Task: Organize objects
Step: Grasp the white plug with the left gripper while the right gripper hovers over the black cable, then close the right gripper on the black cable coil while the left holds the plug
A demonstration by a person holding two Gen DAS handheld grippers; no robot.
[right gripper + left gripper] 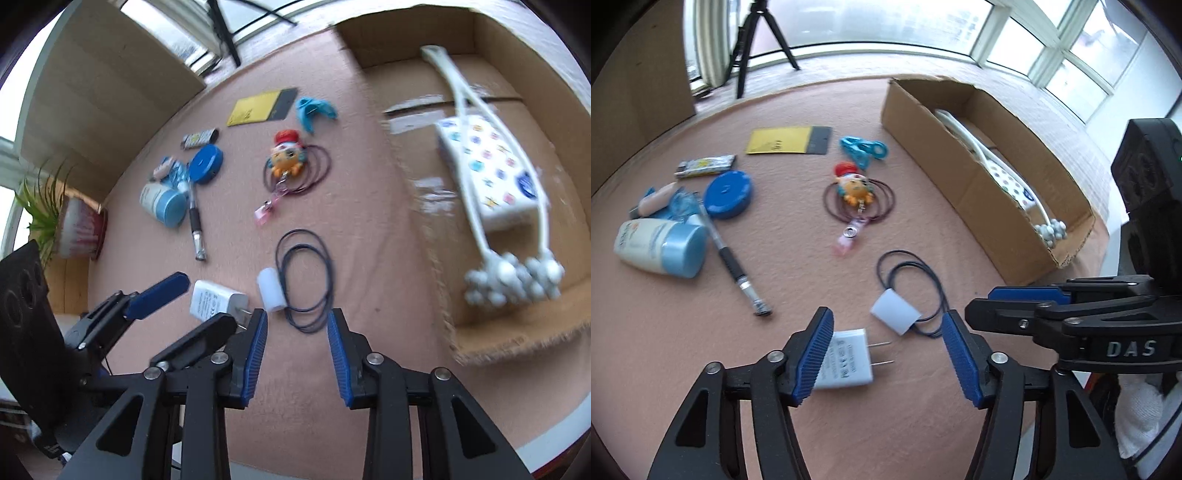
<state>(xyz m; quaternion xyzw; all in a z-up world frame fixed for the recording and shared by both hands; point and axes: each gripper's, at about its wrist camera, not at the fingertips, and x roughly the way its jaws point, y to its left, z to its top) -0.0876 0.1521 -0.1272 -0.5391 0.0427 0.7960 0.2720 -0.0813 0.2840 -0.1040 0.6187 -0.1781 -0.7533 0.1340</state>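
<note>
White charger point(846, 363) is your closest target: it lies flat on the pink cloth point(798, 288), just inside the left gripper point(886, 354), tucked against its left pad with the prongs pointing right across the gap. Its long axis runs across the jaws, not along them, so my read is you close on the body end-to-prong unless you roll the wrist.

Left gripper: jaws fairly wide, nothing pinched, pads not pressing on the charger. Right gripper point(297, 354): jaws part-open, narrower than the left, empty, only bare cloth between the pads.

From the right wrist view the charger point(214, 301) sits left of the right gripper, partly behind its left finger. The left hand is nearer; take it with that one.

Just ahead: small white block point(895, 310) touching the dark cord loop point(912, 291). Both lie nearer the right gripper, slightly ahead of it, and would suit that hand.

Cardboard box point(979, 192) lies to the right of both grippers, open top, already holding a white massager point(480, 177) and a patterned packet point(491, 166). Drop path for the charger goes right, across the right gripper, so watch for a clash.

Bottle point(661, 243), pen point(731, 258), blue lid point(727, 194) and toy keychain point(855, 192) sit well apart, farther out on the cloth.
</note>
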